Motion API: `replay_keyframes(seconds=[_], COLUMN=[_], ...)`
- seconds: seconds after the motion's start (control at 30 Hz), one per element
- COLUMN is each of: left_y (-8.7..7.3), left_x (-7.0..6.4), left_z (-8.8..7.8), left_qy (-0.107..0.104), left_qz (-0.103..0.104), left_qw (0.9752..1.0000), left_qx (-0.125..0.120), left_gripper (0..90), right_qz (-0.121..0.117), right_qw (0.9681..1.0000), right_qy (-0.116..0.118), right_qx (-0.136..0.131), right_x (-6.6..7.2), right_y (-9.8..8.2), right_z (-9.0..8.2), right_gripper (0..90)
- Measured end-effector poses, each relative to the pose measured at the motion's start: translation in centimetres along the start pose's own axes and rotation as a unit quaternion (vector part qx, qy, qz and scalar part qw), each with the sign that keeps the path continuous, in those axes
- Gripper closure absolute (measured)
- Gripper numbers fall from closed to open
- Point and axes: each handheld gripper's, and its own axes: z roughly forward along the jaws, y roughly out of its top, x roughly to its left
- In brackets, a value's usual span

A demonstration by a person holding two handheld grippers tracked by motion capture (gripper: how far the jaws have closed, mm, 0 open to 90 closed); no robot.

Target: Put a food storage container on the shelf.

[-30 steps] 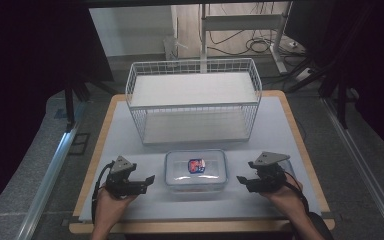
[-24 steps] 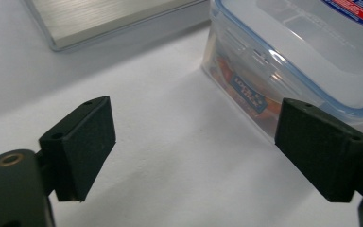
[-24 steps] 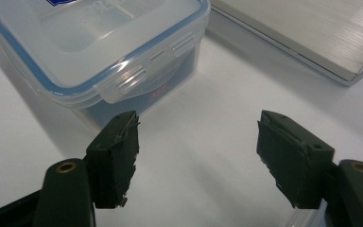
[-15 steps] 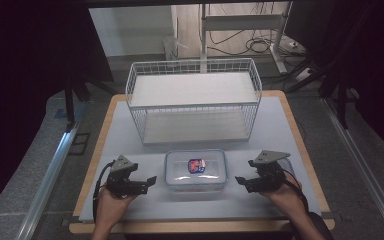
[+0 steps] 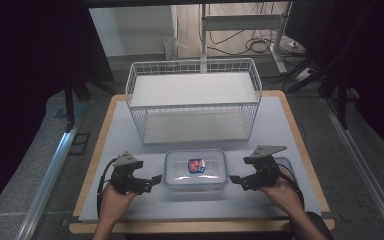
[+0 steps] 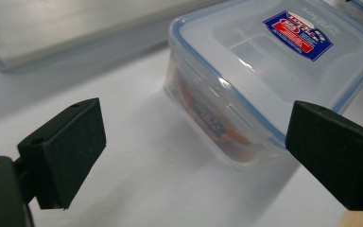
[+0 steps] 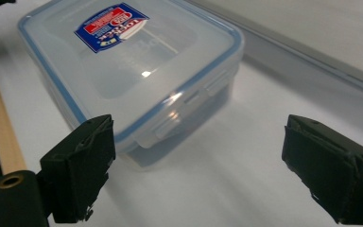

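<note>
So the lidded plastic container (image 5: 196,170) sits low-centre in the high view on the desk (image 5: 280,130), long axis left-right. My left hand-held gripper (image 5: 155,179) and right hand-held gripper (image 5: 233,178) flank its short ends, about equally near. Jaws have just been opening, nothing between them.

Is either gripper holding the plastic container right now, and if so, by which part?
Nothing is held. The left gripper and right gripper flank the plastic container, jaws just opened wide, pads clear of it.

One lidded plastic container (image 5: 196,170), one wire basket (image 5: 194,102), two grippers.
</note>
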Motion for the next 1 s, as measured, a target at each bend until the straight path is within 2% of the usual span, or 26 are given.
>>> replay_keyframes(seconds=[0.17, 0.33, 0.4, 0.43, 0.47, 0.53, 0.63, 0.73, 0.77, 0.8, 0.87, 0.9, 1.0], left_y=[0.7, 1.3, 1.5, 1.6, 1.6, 1.7, 1.8, 2.0, 2.0, 2.2, 2.2, 2.1, 1.9], left_x=[-0.3, 0.0, 0.4, 0.6, 0.6, 0.8, 1.1, 1.1, 1.1, 1.0, 1.0, 1.0, 1.0], left_z=[0.8, 1.6, 2.1, 2.6, 2.6, 3.6, 4.2, 5.2, 5.2, 5.3, 5.2, 4.9, 4.5], left_qy=[-0.007, -0.021, -0.040, -0.060, -0.060, -0.090, -0.119, -0.149, -0.149, -0.146, -0.145, -0.145, -0.147], left_qz=[-0.006, -0.014, -0.024, -0.027, -0.027, -0.041, -0.054, -0.068, -0.068, -0.076, -0.073, -0.078, -0.085], left_qw=[0.9998, 0.9994, 0.9987, 0.9974, 0.9974, 0.9943, 0.9903, 0.9848, 0.9848, 0.9846, 0.9849, 0.9847, 0.9842], left_qx=[0.016, 0.023, 0.023, 0.030, 0.030, 0.041, 0.047, 0.058, 0.058, 0.060, 0.061, 0.059, 0.051], left_gripper=[6.3, 8.8, 11.3, 15.6, 16.3, 16.9, 17.5, 16.6, 15.8, 14.9, 17.7, 19.3, 23.7], right_qz=[0.032, 0.042, 0.050, 0.056, 0.059, 0.073, 0.105, 0.124, 0.124, 0.135, 0.137, 0.137, 0.137], right_qw=[0.9990, 0.9978, 0.9969, 0.9959, 0.9954, 0.9933, 0.9874, 0.9823, 0.9823, 0.9802, 0.9800, 0.9805, 0.9804], right_qy=[0.029, 0.047, 0.055, 0.060, 0.062, 0.072, 0.100, 0.122, 0.122, 0.124, 0.124, 0.123, 0.124], right_qx=[0.010, 0.021, 0.027, 0.038, 0.043, 0.052, 0.063, 0.070, 0.070, 0.075, 0.075, 0.070, 0.069], right_x=[-0.1, -0.1, 0.0, -0.1, -0.1, -0.3, -0.7, -0.8, -0.8, -0.9, -0.9, -1.0, -0.8], right_y=[0.5, 1.0, 1.2, 1.5, 1.5, 1.7, 1.9, 2.0, 2.0, 2.1, 2.1, 2.1, 1.9], right_z=[1.0, 1.9, 2.3, 2.9, 3.2, 3.9, 4.7, 5.3, 5.3, 5.5, 5.5, 5.2, 4.9], right_gripper=[9.0, 4.4, 4.3, 4.5, 5.0, 6.0, 7.7, 8.1, 8.1, 8.1, 9.5, 12.8, 14.9])
